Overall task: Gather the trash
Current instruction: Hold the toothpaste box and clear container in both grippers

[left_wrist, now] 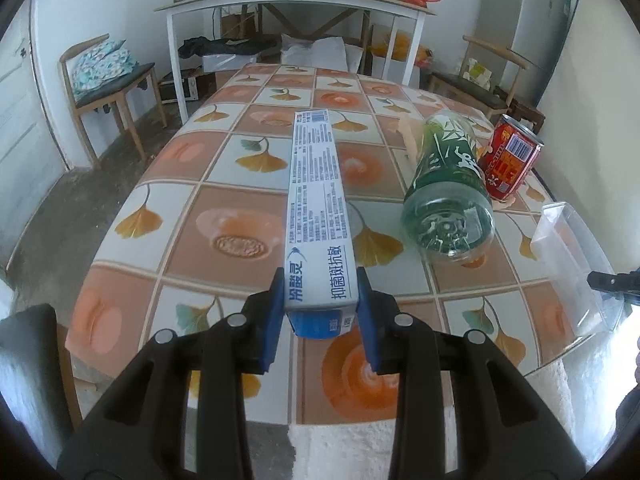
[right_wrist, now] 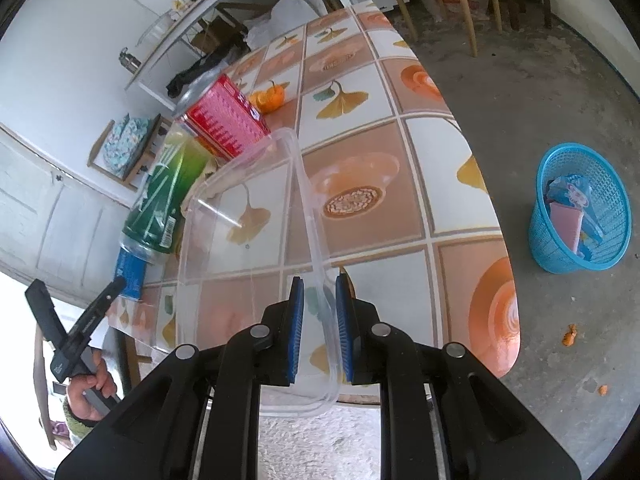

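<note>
The left gripper (left_wrist: 318, 312) is clamping the near end of a long white-and-blue toothpaste box (left_wrist: 318, 208) pointing level over the tiled surface (left_wrist: 224, 168), while the right gripper (right_wrist: 320, 332), tilted, is pinching the clear plastic container (right_wrist: 304, 200) by its rim above the surface's edge.

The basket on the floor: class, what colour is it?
The basket is bright blue mesh plastic, best seen in the right wrist view.
</note>
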### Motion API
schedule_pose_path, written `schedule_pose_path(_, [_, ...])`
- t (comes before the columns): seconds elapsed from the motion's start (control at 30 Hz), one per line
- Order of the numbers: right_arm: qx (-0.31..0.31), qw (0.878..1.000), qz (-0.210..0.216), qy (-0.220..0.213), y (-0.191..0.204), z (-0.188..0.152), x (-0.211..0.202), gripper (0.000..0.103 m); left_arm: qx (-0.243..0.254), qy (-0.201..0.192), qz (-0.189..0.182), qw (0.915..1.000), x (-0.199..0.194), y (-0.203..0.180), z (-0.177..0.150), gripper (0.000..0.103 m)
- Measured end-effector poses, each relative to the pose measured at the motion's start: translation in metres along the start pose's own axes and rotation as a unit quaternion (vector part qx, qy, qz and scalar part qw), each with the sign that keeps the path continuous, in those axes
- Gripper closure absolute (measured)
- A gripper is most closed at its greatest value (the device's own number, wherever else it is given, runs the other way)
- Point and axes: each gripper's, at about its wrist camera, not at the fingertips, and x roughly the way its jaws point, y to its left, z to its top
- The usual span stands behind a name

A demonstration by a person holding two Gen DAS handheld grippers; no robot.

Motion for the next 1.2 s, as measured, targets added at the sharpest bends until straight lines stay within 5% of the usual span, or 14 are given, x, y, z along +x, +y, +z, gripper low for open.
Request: schedule_pose_path(1.2, [0.025, 1.0, 0.013, 0.0, 0.0099, -0.0056, 0.0082, 0.093, -0.004, -0.006, -0.014, 0.9999, -0.0048, 0.0006, -0.0081, 0.071])
